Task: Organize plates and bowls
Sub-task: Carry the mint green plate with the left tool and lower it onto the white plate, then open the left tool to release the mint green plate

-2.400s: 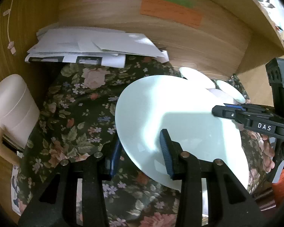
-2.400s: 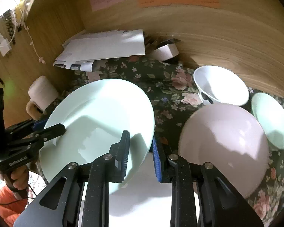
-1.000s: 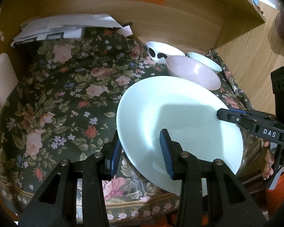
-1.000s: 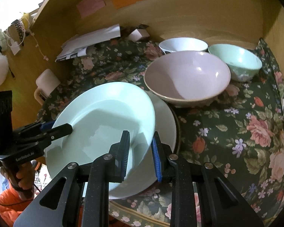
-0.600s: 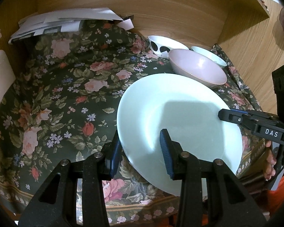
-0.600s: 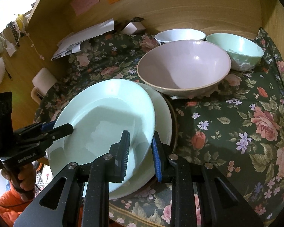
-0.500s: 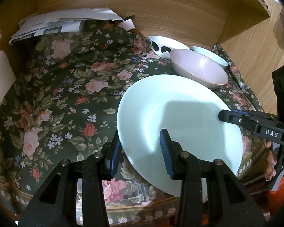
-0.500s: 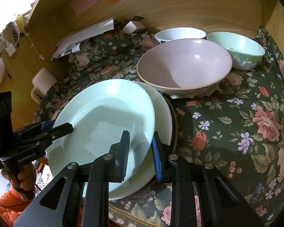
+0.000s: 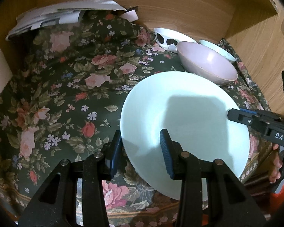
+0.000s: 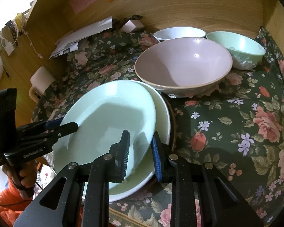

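Observation:
A pale green plate (image 9: 189, 113) hangs between both grippers above the near edge of the floral tablecloth (image 9: 66, 85). My left gripper (image 9: 140, 132) is shut on its near-left rim, one finger under and one over. My right gripper (image 10: 140, 133) is shut on the opposite rim. The green plate (image 10: 108, 117) lies just over a white plate (image 10: 162, 113); whether they touch I cannot tell. Behind stand a large pink bowl (image 10: 183, 66), a mint green bowl (image 10: 242, 47) and a white bowl (image 10: 178, 33) with black spots.
Wooden walls close the back and right side. A pile of papers (image 9: 66, 13) and a small box (image 10: 132, 25) lie at the back left. A cream mug (image 10: 41, 79) stands at the left edge. A hand in an orange sleeve (image 10: 13, 194) holds the left gripper.
Since the earliest frames both grippers have brought the green plate lower and nearer the front edge, over the white plate. In the last half second almost nothing has moved.

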### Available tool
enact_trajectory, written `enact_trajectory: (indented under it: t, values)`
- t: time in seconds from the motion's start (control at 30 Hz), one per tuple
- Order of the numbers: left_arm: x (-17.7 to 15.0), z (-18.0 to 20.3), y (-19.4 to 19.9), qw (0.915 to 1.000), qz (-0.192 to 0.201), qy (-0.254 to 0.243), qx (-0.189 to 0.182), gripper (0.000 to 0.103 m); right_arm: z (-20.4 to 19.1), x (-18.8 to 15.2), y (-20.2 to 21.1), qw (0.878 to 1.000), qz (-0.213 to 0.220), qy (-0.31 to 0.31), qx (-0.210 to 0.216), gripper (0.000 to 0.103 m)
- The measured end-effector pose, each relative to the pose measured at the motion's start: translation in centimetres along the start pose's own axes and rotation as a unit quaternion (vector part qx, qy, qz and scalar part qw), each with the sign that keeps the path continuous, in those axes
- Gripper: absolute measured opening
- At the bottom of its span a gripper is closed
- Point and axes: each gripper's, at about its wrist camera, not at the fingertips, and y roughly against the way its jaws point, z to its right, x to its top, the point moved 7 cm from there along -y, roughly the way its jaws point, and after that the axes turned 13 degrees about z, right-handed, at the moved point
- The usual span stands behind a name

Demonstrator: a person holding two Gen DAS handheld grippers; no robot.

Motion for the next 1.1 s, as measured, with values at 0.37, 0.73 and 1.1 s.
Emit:
enact_trajectory:
  t: [0.37, 0.73, 1.1]
  values:
    - [0.8, 0.2, 0.9, 0.9996, 0.017, -0.024, 0.005, 0.046, 0.2, 0.3, 0.7, 1.0, 0.009, 0.005, -0.017, 0.022]
    - [5.5, 1.2, 4.2, 0.9947, 0.097, -0.034, 0.006, 0.078, 0.9, 4.0, 4.5, 0.994, 0.092, 0.023, -0.059, 0.055]
    - [10.0, 3.6, 3.4, 0.9898, 0.134, -0.049, 0.002, 0.095, 2.8, 8.4, 5.8, 0.983, 0.149, 0.024, -0.101, 0.083]
